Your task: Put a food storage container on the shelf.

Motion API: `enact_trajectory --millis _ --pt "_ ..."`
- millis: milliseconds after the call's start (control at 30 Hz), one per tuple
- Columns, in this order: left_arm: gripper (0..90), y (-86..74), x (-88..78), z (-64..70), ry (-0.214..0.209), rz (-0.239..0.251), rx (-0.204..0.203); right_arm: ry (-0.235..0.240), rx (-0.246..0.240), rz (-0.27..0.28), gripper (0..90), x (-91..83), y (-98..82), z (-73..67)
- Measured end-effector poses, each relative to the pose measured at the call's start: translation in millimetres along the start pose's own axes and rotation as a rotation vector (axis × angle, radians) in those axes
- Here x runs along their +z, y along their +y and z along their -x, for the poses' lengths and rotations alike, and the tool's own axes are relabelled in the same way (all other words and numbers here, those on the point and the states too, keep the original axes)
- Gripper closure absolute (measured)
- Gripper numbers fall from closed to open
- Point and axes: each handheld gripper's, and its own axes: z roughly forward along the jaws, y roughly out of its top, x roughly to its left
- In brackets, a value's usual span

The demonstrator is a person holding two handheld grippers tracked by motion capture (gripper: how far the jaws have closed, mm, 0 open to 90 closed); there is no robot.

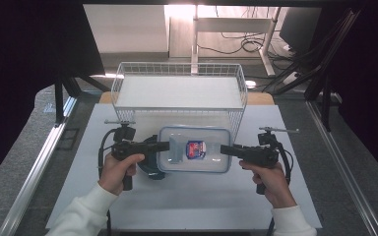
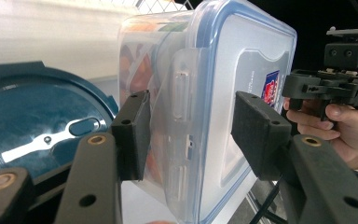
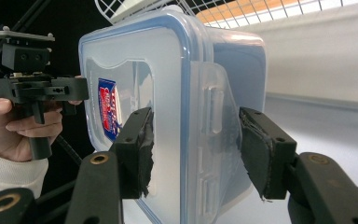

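Container [image 1: 195, 149], lidded, holds orange food between both tools.

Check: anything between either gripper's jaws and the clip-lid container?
Nothing visible. The left gripper and right gripper each have their jaws around an end of the clear container, at its side latches. A dark blue round lid lies beside the container, outside the jaws.
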Motion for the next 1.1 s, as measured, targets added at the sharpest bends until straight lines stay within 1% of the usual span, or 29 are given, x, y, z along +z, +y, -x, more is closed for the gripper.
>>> enact_trajectory --millis 200,300,333,367,500,533,667,733,767,1100 --pt "48.4 7.8 -3.6 2.5 -0.001 0.003 0.007 0.002 -0.017 0.006 46.1 0.1 9.5 -4.2" --pt "48.3 15.3 -7.6 5.3 0.001 0.010 0.023 0.003 -0.037 0.018 46.1 -0.3 18.6 -8.6" --pt "48.3 15.3 -7.6 5.3 0.001 0.010 0.023 0.003 -0.037 0.018 46.1 -0.3 18.6 -8.6" --pt "48.3 19.4 -9.5 6.4 0.005 0.019 0.025 0.002 -0.042 0.024 46.0 -0.4 23.0 -10.2" --pt "48.1 25.8 -12.6 9.0 0.016 0.024 0.037 0.003 -0.050 0.036 46.0 1.0 29.5 -12.4" --pt "48.1 29.4 -14.6 10.5 0.018 0.030 0.044 0.010 -0.051 0.040 46.0 1.4 33.9 -13.8" --pt "48.2 35.4 -17.2 11.9 0.012 0.037 0.047 0.011 -0.070 0.049 46.0 0.5 41.4 -17.9" --pt "48.2 36.9 -17.9 12.4 0.011 0.039 0.048 0.010 -0.070 0.050 46.0 0.2 42.9 -18.9" --pt "48.3 40.0 -19.5 13.6 0.011 0.042 0.052 0.009 -0.078 0.050 46.0 -0.1 46.9 -20.5" --pt "48.7 54.8 -25.0 15.3 0.008 0.057 0.063 0.021 -0.090 0.060 46.0 1.2 64.8 -24.6"
